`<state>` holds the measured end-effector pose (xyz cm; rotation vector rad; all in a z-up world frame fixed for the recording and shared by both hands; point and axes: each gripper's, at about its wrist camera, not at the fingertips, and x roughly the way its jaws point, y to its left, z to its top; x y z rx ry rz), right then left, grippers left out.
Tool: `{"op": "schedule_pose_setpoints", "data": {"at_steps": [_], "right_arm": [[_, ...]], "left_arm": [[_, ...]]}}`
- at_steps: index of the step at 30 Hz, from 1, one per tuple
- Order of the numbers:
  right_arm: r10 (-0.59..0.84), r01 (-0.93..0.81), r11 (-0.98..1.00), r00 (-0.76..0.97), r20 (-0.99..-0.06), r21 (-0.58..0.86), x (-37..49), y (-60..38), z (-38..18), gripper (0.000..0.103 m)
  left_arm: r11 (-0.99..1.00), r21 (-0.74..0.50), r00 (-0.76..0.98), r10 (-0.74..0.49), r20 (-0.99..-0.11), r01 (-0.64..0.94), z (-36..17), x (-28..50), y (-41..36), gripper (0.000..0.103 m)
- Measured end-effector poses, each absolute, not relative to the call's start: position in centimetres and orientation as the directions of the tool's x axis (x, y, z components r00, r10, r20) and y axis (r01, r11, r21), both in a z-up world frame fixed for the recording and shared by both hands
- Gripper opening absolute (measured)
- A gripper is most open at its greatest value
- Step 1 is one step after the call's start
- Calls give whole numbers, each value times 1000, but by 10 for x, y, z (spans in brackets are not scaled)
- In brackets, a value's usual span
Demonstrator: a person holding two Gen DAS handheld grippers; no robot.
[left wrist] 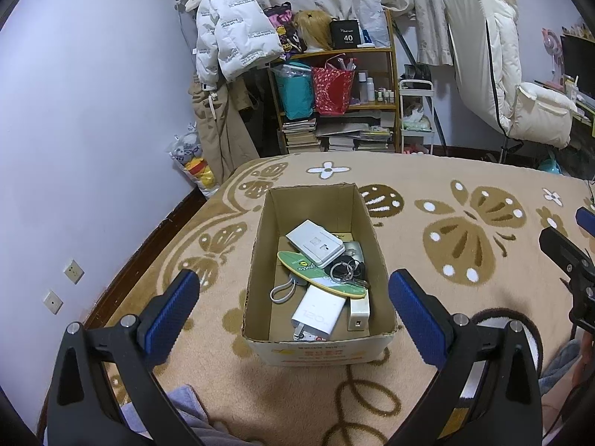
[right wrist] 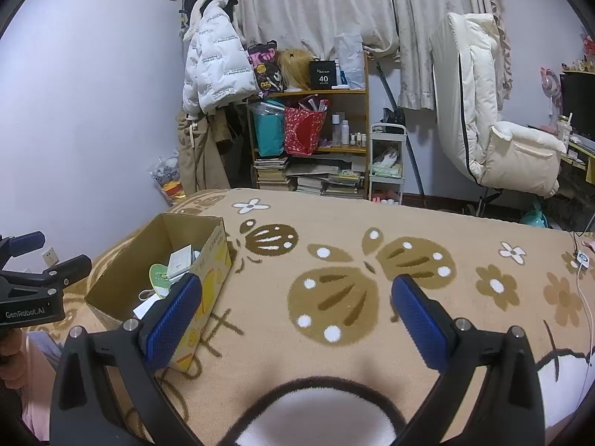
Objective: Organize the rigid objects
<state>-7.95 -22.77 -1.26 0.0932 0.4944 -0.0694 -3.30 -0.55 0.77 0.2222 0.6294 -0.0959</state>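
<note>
Both grippers spread wide, nothing held. Left gripper (left wrist: 293, 304) hovers over the near end of the cardboard box (left wrist: 260, 260), its blue pads either side of the box's near corners, not touching. Right gripper (right wrist: 297, 316) hangs over bare blanket (right wrist: 409, 230) just right of the box, left pad level with the box's printed side. Box sits open-topped on the bed's butterfly-patterned blanket, toward the wall side. Inside, from my end: a white charger block (left wrist: 318, 314) marked 120, a silver adapter (left wrist: 359, 314) beside it on the right, a white cord loop (left wrist: 282, 291) to its left, then a green-and-yellow board-shaped piece (left wrist: 316, 271) lying diagonally, a bunch of keys on rings (left wrist: 347, 269) at its right, and a white flat box (left wrist: 319, 243) resting on top at the far end. Beyond the bed: a wooden shelf (left wrist: 390, 74) with bags, bottles and stacked books, a white jacket (left wrist: 230, 33) hung left of it, curtains behind.
</note>
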Motion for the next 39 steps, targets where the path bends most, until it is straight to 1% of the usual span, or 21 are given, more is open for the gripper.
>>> {"op": "schedule_pose_setpoints", "data": {"at_steps": [9,39], "right_arm": [[-56,86,995,881,-469,43,-80,-228,-15,103],[-34,72,996,876,-481,61,-82,-232,-16,103]], "left_arm": [[971,176,805,-24,-592,159,7,-33,-5,101],[969,188,802,-15,-597,158,3,-31,0,101]]}}
